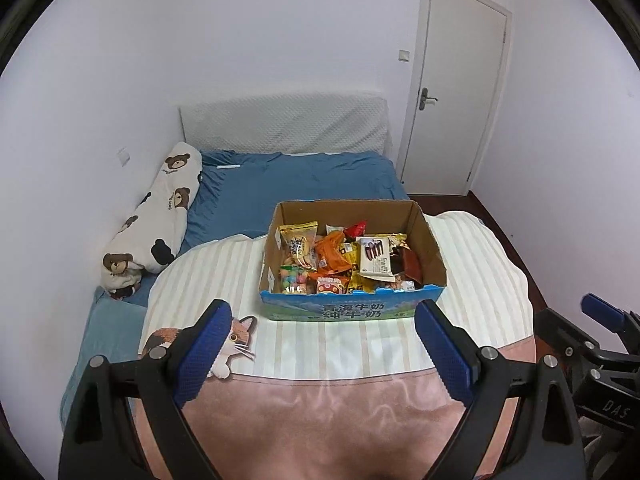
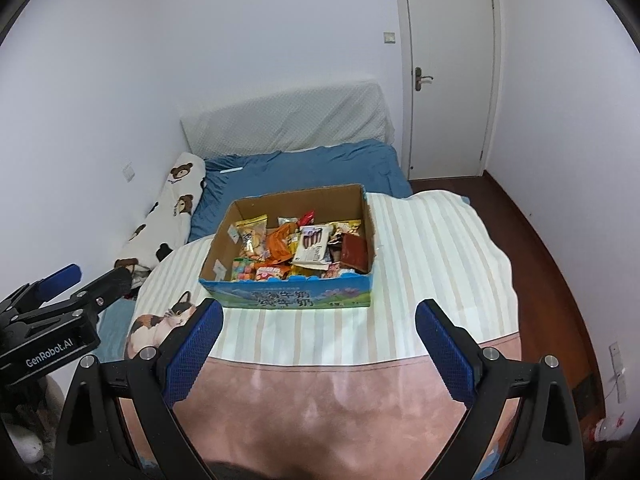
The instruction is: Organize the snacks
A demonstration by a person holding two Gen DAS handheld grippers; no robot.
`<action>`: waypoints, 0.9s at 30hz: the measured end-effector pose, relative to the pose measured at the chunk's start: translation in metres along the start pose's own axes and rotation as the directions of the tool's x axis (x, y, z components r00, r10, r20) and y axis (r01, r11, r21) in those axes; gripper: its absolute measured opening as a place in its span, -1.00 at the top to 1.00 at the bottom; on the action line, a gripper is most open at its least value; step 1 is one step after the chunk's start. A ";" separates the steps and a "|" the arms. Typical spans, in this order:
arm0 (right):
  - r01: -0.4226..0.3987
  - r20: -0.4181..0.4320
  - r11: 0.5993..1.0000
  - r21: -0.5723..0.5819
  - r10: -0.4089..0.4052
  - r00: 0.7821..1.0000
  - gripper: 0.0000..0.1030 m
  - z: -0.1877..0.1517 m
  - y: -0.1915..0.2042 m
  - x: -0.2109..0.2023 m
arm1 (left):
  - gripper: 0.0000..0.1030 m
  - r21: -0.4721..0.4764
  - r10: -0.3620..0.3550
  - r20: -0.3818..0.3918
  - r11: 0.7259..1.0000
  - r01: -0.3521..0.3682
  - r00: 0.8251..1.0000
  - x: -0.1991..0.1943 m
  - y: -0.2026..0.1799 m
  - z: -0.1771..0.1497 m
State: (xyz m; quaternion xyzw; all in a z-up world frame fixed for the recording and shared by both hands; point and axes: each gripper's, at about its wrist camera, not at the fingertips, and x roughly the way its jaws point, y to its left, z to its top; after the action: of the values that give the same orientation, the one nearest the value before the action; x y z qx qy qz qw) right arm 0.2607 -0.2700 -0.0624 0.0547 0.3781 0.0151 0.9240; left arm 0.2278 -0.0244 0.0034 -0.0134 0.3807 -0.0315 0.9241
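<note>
An open cardboard box (image 1: pixel 348 308) (image 2: pixel 296 300) with a blue printed front stands on a striped blanket (image 1: pixel 208 280) (image 2: pixel 432 264) on the bed. Inside lie several snack packets (image 1: pixel 340 258) (image 2: pixel 298 248): yellow, orange, red, and a white biscuit pack. My left gripper (image 1: pixel 322 320) hovers open in front of the box, above the blanket, nothing between its blue pads. My right gripper (image 2: pixel 318 318) is likewise open and empty, just before the box's front wall. Each gripper shows at the edge of the other's view.
A bear-print bolster pillow (image 1: pixel 154 224) (image 2: pixel 168 216) lies along the left wall. Blue bedsheet (image 1: pixel 304 178) and a white padded headboard (image 1: pixel 284 124) are behind the box. A white door (image 1: pixel 452 92) (image 2: pixel 444 72) and wooden floor (image 2: pixel 560 264) lie to the right. A pink blanket part (image 1: pixel 320 412) is nearest.
</note>
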 end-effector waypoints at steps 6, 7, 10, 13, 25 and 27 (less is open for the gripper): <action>0.042 0.014 0.999 0.010 -0.043 0.999 -0.99 0.010 -0.007 0.017 | -1.00 -0.007 0.010 -0.010 1.000 -0.010 1.000 0.023 0.000 0.005; 0.050 0.019 0.999 0.014 -0.051 0.999 -0.99 0.012 -0.008 0.021 | -1.00 -0.008 0.014 -0.010 1.000 -0.014 1.000 0.027 0.000 0.006; 0.076 0.025 0.997 0.017 -0.076 0.997 -0.99 0.020 -0.012 0.035 | -1.00 -0.004 0.031 -0.027 1.000 -0.031 0.999 0.044 -0.001 0.011; 0.081 0.014 0.996 0.032 -0.081 0.997 -0.99 0.028 -0.017 0.052 | -1.00 0.004 0.048 -0.048 0.999 -0.047 0.998 0.063 -0.003 0.015; 0.104 -0.075 0.994 0.039 -0.101 0.992 -0.99 0.043 -0.022 0.128 | -1.00 0.014 0.078 -0.137 0.997 -0.077 0.987 0.126 -0.002 0.025; 0.106 -0.089 0.994 0.041 -0.102 0.991 -0.99 0.043 -0.022 0.137 | -1.00 0.015 0.081 -0.150 0.997 -0.079 0.985 0.133 -0.001 0.025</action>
State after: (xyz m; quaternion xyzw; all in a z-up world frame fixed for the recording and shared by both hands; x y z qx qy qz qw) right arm 0.3883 -0.2864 -0.1303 0.0551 0.4206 -0.0394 0.9047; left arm 0.3396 -0.0347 -0.0723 0.0083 0.4492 0.0030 0.8934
